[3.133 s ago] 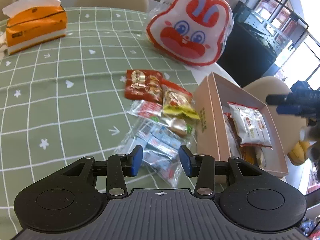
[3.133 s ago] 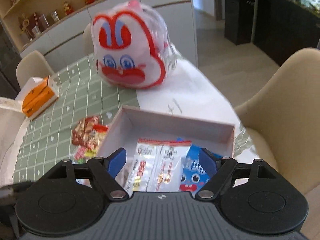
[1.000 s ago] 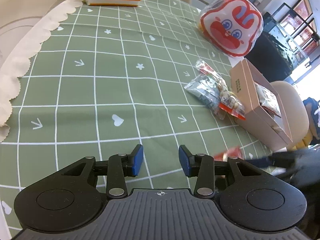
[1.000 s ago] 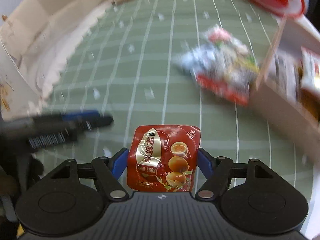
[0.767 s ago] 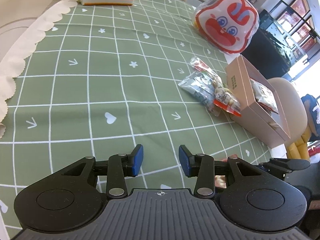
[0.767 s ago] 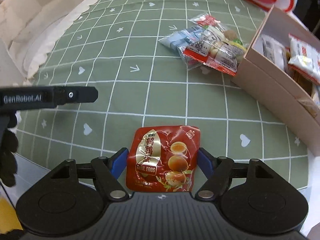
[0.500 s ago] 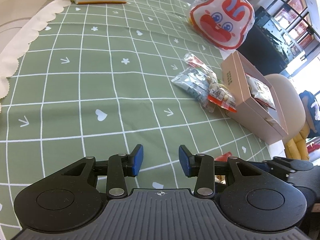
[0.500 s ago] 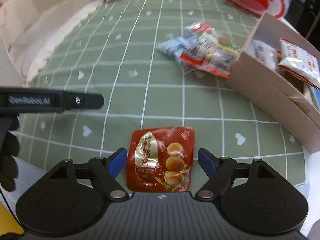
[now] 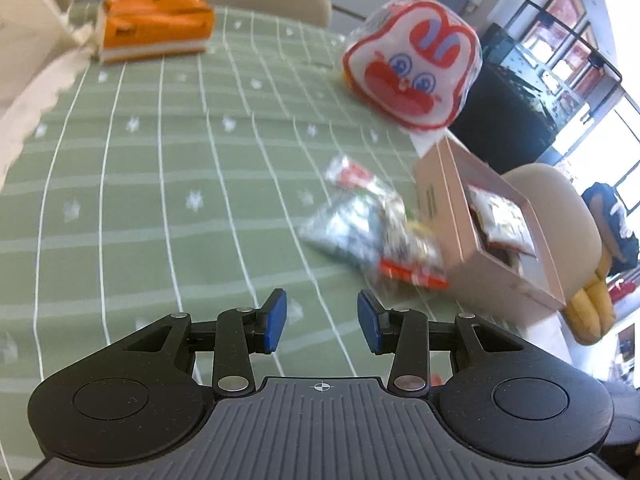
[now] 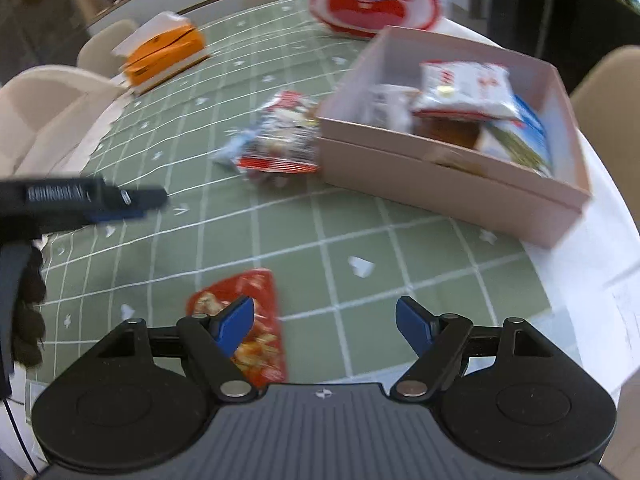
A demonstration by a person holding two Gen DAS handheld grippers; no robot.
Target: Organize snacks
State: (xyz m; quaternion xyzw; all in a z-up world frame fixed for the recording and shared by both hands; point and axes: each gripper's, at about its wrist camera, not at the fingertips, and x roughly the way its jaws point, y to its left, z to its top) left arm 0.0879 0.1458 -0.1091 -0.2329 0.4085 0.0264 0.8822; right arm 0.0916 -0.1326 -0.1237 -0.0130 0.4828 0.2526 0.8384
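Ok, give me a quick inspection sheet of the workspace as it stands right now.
Surface: table under a green grid-pattern cloth; white cloth shows at the edge by the box.
Job's things: pink cardboard box, open, with several snack packets inside; loose snack pile beside its side wall; red quail-egg packet flat on the cloth.
Clutter: orange tissue pack; rabbit-face bag at the far edge.
Grippers: left gripper open, nothing between its fingers; right gripper open, the red packet lies under its left finger, not gripped.
Cables: a thin dark cord at the right view's lower left edge; otherwise nothing seen.
Surroundings: beige chairs, a cabinet, windows.
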